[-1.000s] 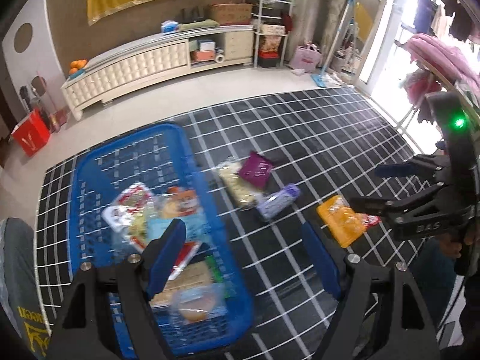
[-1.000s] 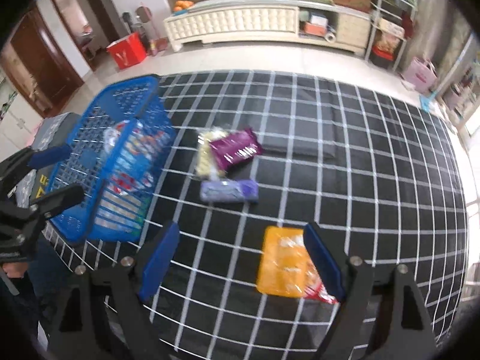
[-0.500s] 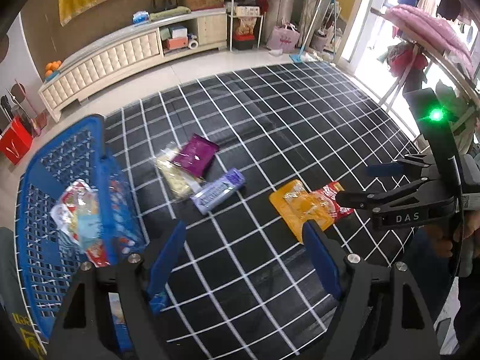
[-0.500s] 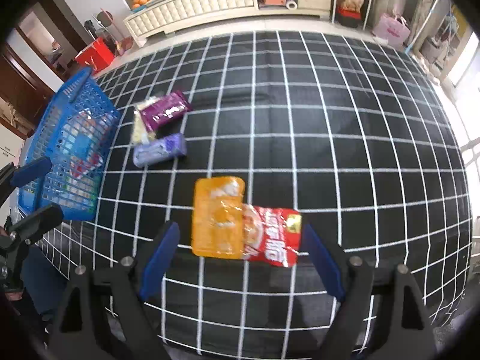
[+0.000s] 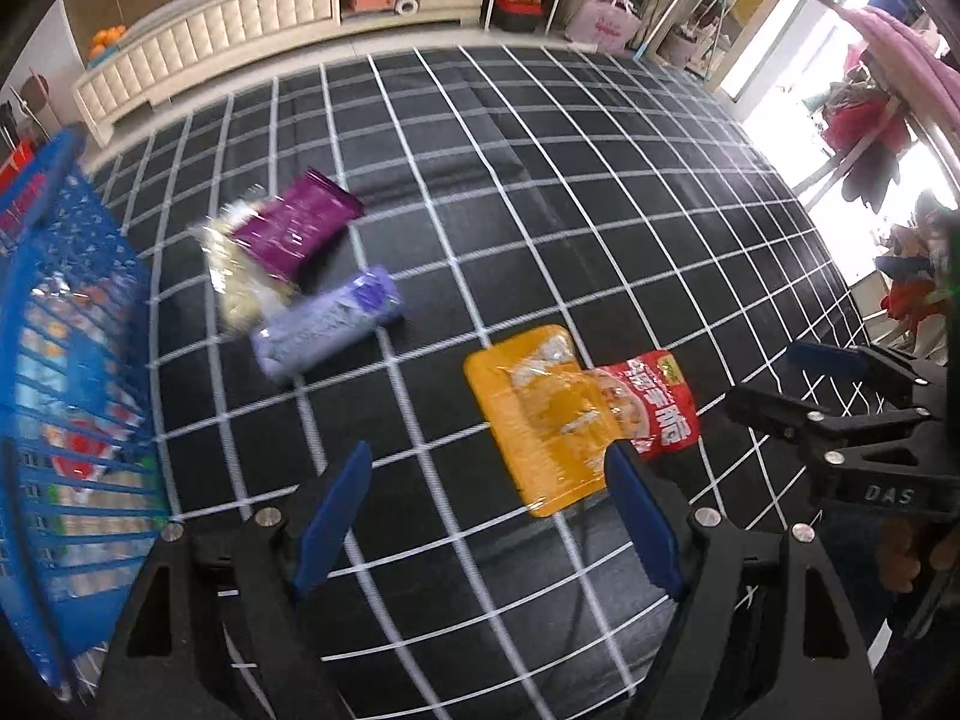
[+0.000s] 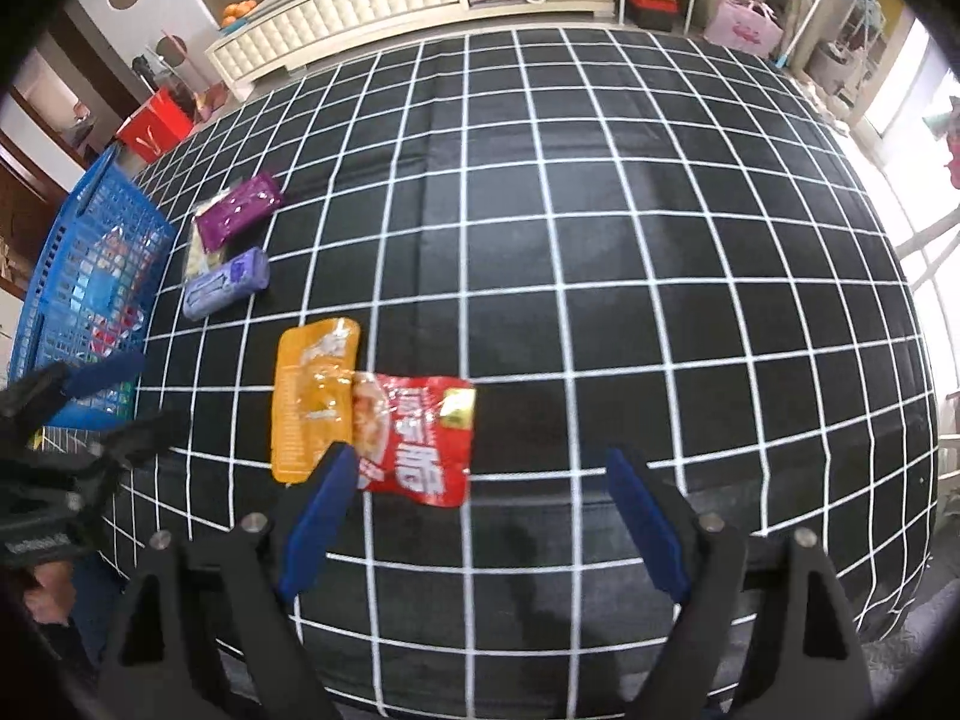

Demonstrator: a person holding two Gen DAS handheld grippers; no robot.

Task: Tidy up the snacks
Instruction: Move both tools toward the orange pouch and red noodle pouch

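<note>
left wrist view: the left hand-held gripper (image 5: pixel 487 504) hangs over the black cloth with white grid lines (image 5: pixel 540 180), its blue fingers spread wide with nothing between them. just past its right finger lies an orange packet (image 5: pixel 534 420), with a red packet (image 5: pixel 654 402) overlapping its right edge. farther up and left sit a lavender packet (image 5: pixel 327 324), a purple packet (image 5: pixel 297 228) and a pale clear bag (image 5: pixel 240 282) partly under the purple one (all three blurred). a blue basket (image 5: pixel 72 360) holding more snacks stands at the left edge. the right hand-held gripper (image 5: pixel 774 378) reaches in from the right, jaws apart and empty.

right wrist view: the right hand-held gripper (image 6: pixel 477 504) is wide open and holds nothing; its left finger overlaps the seam of the orange packet (image 6: pixel 309 402) and red packet (image 6: pixel 420 444). the lavender packet (image 6: pixel 225 285), purple packet (image 6: pixel 239 215) and clear bag (image 6: pixel 198 255) cluster near the blue basket (image 6: pixel 66 276). the left hand-held gripper (image 6: pixel 129 393) shows at the left edge, open, in front of the basket. a cream cabinet (image 6: pixel 360 6) lines the far wall.
</note>
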